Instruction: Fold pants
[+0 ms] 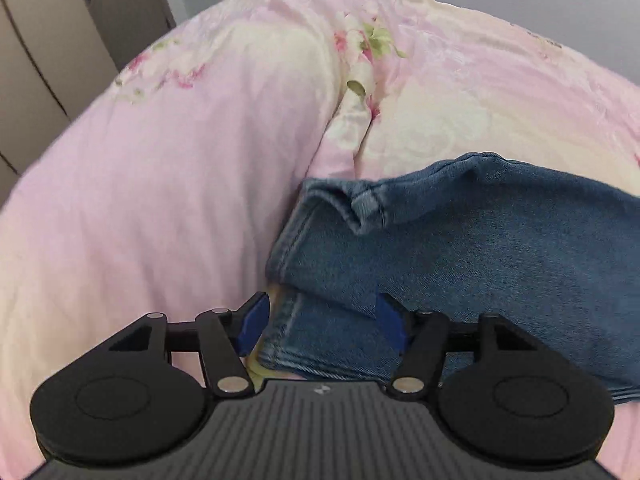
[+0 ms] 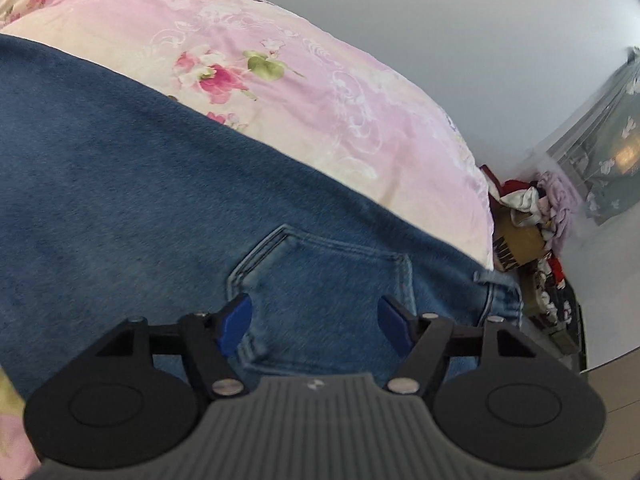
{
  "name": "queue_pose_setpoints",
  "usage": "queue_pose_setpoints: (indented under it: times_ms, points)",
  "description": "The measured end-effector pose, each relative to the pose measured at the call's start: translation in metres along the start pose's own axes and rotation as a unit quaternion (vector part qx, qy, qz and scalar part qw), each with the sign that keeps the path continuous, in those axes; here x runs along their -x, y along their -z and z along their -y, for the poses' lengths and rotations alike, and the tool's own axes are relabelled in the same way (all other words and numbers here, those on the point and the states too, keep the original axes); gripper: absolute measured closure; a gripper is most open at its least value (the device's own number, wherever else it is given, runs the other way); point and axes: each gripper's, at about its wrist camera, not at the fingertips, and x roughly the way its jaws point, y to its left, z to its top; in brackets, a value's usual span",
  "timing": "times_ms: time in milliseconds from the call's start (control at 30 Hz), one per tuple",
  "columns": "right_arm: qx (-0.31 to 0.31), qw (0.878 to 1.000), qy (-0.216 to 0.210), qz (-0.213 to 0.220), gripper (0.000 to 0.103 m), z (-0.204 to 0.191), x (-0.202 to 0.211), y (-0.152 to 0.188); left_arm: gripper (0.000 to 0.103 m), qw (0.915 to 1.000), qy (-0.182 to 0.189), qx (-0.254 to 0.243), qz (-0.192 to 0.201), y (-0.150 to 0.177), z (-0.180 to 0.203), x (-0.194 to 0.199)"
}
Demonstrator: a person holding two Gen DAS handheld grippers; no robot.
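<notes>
Blue denim pants (image 1: 460,248) lie on a pink floral quilt (image 1: 160,200), doubled over, with a leg hem and folded edge near the left gripper. My left gripper (image 1: 320,324) is open, its blue pads (image 1: 252,326) on either side of the folded layers at the pants' left end. In the right wrist view the pants (image 2: 160,200) fill the lower left, back pocket (image 2: 320,280) facing up. My right gripper (image 2: 314,326) is open just above the pocket, holding nothing.
The quilt (image 2: 320,100) covers the bed and bulges behind the pants. A wardrobe door (image 1: 52,40) stands at the far left. A pile of clothes and a box (image 2: 528,224) sit beyond the bed's right edge, by a grey wall (image 2: 460,40).
</notes>
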Motion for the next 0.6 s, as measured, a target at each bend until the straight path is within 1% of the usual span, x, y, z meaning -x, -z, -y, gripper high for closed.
queue_pose_setpoints:
  times_ms: [67,100,167,233,267,333,367,400,433,500,533,567,600]
  points:
    - [-0.009,1.000,-0.013,-0.010,0.035,-0.007,0.006,0.017,0.031,0.9972,0.035,0.067,0.001,0.008,-0.013,-0.007]
    - [-0.013,1.000,-0.016,-0.015,0.035,-0.011,0.009,0.025,0.033,0.9927,0.054,0.108,0.004,0.013,-0.021,-0.012]
    - [-0.022,0.999,-0.019,-0.020,0.035,-0.015,0.013,0.040,0.034,0.9794,0.085,0.183,0.006,0.019,-0.031,-0.024]
    - [-0.027,0.999,-0.017,-0.029,0.035,-0.017,0.015,0.050,0.036,0.9641,0.106,0.243,0.003,0.023,-0.035,-0.039]
    - [-0.027,0.999,-0.014,-0.031,0.035,-0.017,0.016,0.054,0.037,0.9581,0.113,0.263,0.003,0.024,-0.037,-0.046]
    - [-0.028,0.999,-0.007,-0.035,0.035,-0.015,0.020,0.062,0.040,0.9502,0.107,0.292,0.013,0.025,-0.037,-0.057]
    - [-0.028,0.999,-0.004,-0.038,0.035,-0.013,0.021,0.066,0.045,0.9465,0.106,0.304,0.018,0.025,-0.038,-0.060]
    - [-0.031,0.999,-0.003,-0.042,0.035,-0.011,0.022,0.070,0.057,0.9441,0.106,0.311,0.024,0.023,-0.039,-0.064]
    - [-0.035,0.998,-0.004,-0.044,0.035,-0.009,0.023,0.073,0.063,0.9433,0.100,0.315,0.027,0.021,-0.039,-0.066]
    - [-0.049,0.998,-0.006,-0.047,0.035,-0.005,0.028,0.078,0.086,0.9432,0.090,0.318,0.035,0.017,-0.038,-0.063]
    - [-0.057,0.997,-0.010,-0.046,0.035,-0.005,0.031,0.080,0.090,0.9439,0.082,0.318,0.038,0.015,-0.037,-0.060]
    - [-0.064,0.997,-0.015,-0.043,0.035,-0.007,0.036,0.083,0.098,0.9452,0.078,0.314,0.043,0.013,-0.037,-0.057]
    - [-0.069,0.997,-0.025,-0.039,0.033,-0.010,0.041,0.085,0.099,0.9467,0.078,0.308,0.050,0.011,-0.036,-0.052]
